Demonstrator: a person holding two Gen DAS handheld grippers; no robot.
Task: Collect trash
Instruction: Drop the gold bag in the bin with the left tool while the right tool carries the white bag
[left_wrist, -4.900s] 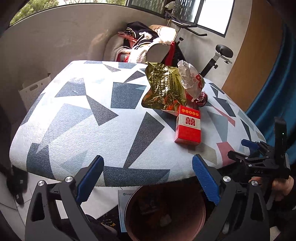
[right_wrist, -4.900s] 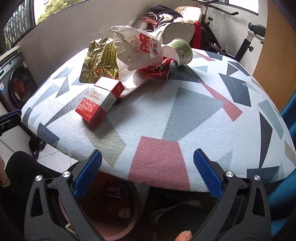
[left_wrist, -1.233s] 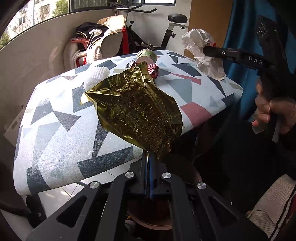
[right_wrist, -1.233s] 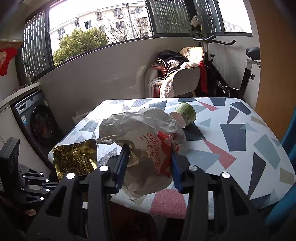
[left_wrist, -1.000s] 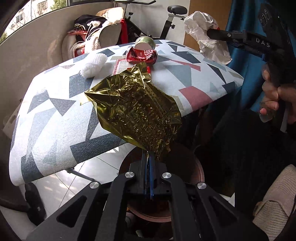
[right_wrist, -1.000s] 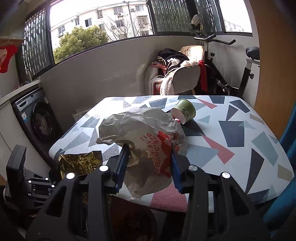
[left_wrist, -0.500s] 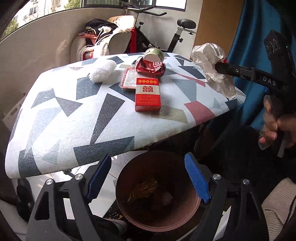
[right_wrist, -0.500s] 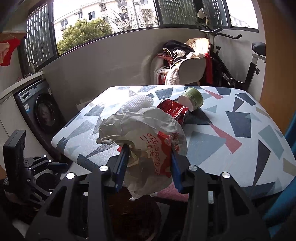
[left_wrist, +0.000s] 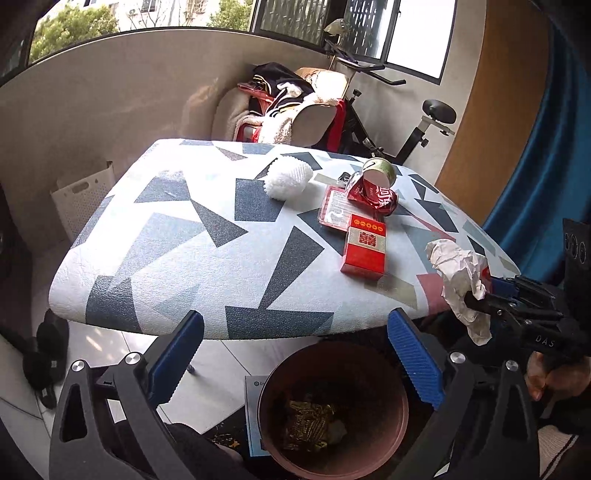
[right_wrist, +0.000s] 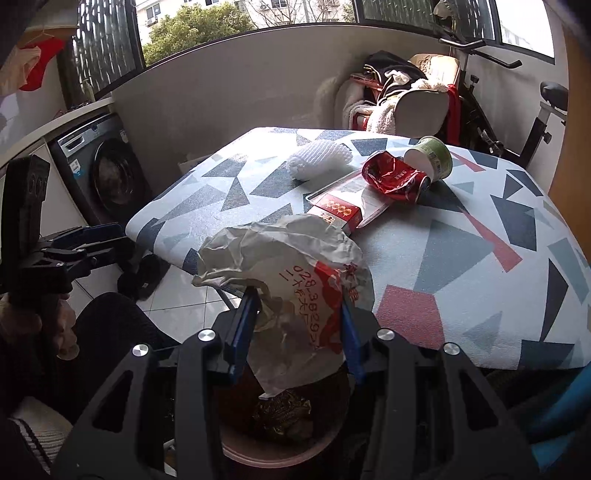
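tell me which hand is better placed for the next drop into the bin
Right. The right gripper is shut on the paper bag above the bin; the left gripper is open and empty.

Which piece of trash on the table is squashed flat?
The red can, dented and crumpled, lying on its side beside the green-rimmed cup. The red box keeps its neat shape, and the white foam net is puffy.

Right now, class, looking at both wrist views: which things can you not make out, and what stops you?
- Bin contents, right wrist view: mostly hidden by the crumpled paper bag that the right gripper holds.
- Red box, right wrist view: lower part behind the same bag.
- Paper cup, left wrist view: print too small to read.
- Sheet on the floor, left wrist view: partly covered by the bin.
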